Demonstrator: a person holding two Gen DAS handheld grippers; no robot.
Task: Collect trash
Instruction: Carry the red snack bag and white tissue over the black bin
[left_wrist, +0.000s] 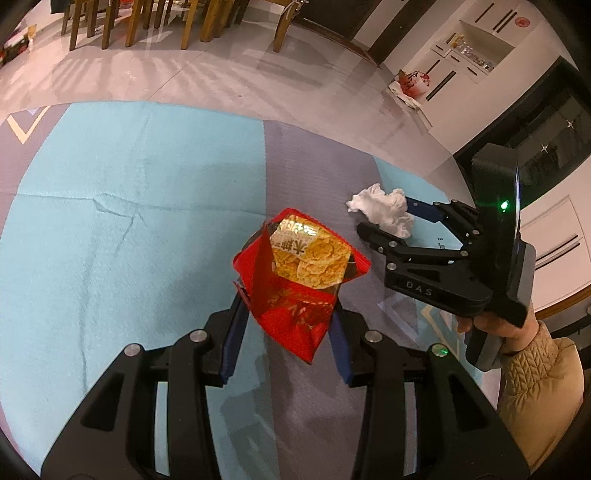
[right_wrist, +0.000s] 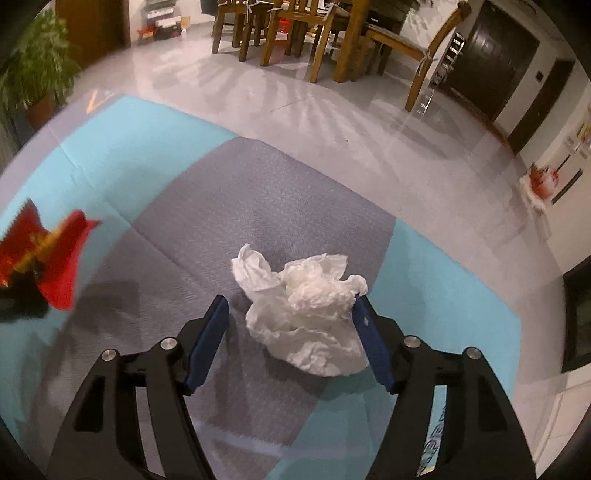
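A red and gold snack wrapper (left_wrist: 295, 273) sits between the fingers of my left gripper (left_wrist: 288, 314), held above the blue and grey floor mat (left_wrist: 110, 240); the jaws are closed onto its sides. The wrapper shows blurred at the left edge of the right wrist view (right_wrist: 44, 258). A crumpled white tissue (right_wrist: 306, 314) lies on the mat's grey band between the fingers of my right gripper (right_wrist: 291, 306), which is open around it, the right pad touching it. The left wrist view shows the tissue (left_wrist: 384, 210) and the right gripper (left_wrist: 384, 218) at the right.
Wooden chairs and a table (right_wrist: 314, 37) stand on the tiled floor beyond the mat. A potted plant (right_wrist: 33, 81) stands at the far left. A white cabinet (left_wrist: 472, 55) with a red bag (left_wrist: 412, 83) at its foot is on the right.
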